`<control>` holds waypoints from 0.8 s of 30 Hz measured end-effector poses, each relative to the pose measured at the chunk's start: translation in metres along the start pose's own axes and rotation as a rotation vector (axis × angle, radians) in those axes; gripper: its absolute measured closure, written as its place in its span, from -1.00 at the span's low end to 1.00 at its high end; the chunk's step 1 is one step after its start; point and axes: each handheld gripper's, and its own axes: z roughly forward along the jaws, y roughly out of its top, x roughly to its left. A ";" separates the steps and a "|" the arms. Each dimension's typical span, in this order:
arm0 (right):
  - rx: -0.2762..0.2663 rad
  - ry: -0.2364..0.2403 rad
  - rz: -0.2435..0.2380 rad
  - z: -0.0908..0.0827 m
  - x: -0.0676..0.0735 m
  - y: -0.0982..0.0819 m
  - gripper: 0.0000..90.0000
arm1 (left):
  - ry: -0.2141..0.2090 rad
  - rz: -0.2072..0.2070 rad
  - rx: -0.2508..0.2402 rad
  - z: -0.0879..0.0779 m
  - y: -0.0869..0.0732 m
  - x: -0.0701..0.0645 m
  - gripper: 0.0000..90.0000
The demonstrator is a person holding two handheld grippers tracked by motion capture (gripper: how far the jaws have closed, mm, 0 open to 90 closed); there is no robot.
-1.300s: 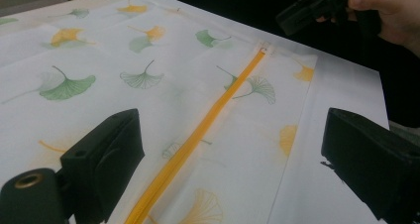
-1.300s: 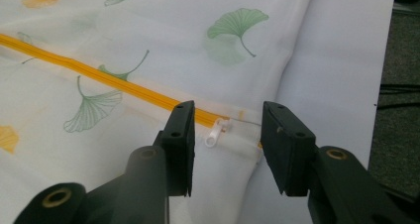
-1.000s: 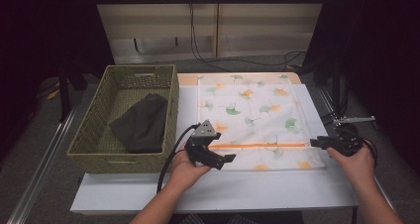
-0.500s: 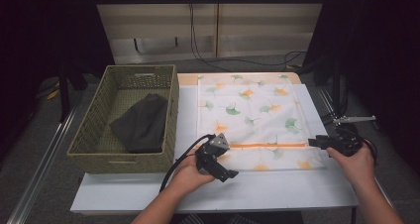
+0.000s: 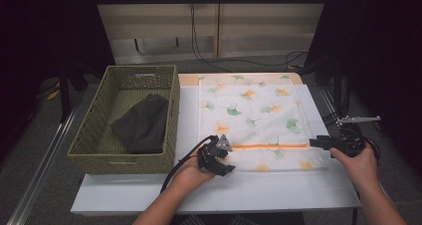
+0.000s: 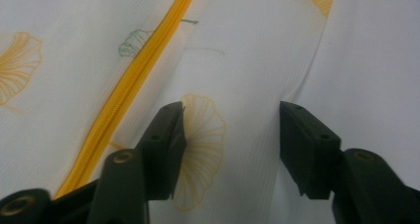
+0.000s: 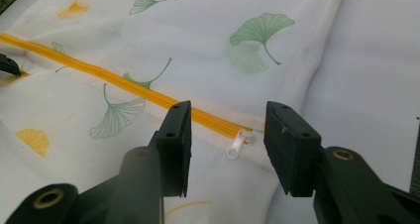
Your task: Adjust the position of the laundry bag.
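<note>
- A white pillowcase (image 5: 251, 118) printed with ginkgo leaves lay flat on the desk (image 5: 278, 190), spread over the centre and centre-right of the high view.
- An orange zipper (image 5: 271, 146) ran across the cloth near its lower edge, between the two hands.
- The left tongs (image 5: 225, 166) sat at the lower left corner of the pillowcase, just below the zipper's left end, held in the left hand (image 5: 191, 172).
- In the left gripper view the left tongs (image 6: 230, 144) had just been closing; a raised fold of the cloth with a yellow leaf print stood between the jaws, and whether the pads already pressed on it could not be told.
- The right tongs (image 5: 314, 143) pointed leftward at the right end of the zipper, in the right hand (image 5: 359, 161) at the right edge of the frame.
- In the right gripper view the right tongs (image 7: 225, 147) stood spread, with the white zipper pull (image 7: 237, 143) lying on the cloth between the jaws, touched by neither.
- A woven basket (image 5: 94, 135) stood at the left of the desk, just beside the pillowcase, with a dark folded cloth (image 5: 142, 125) inside it.
</note>
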 end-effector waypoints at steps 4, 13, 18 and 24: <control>0.000 0.005 0.003 -0.001 0.001 0.001 0.22 | 0.001 -0.015 -0.014 -0.002 -0.001 0.001 0.95; -0.010 0.000 -0.009 -0.006 0.003 0.002 0.24 | -0.035 -0.001 0.051 -0.014 0.001 -0.011 1.00; -0.010 -0.009 -0.012 -0.010 0.003 -0.003 0.23 | -0.091 0.036 0.095 -0.031 -0.009 -0.024 1.00; 0.015 -0.016 -0.028 -0.011 0.010 -0.009 0.25 | -0.144 0.049 0.113 -0.034 -0.021 -0.040 1.00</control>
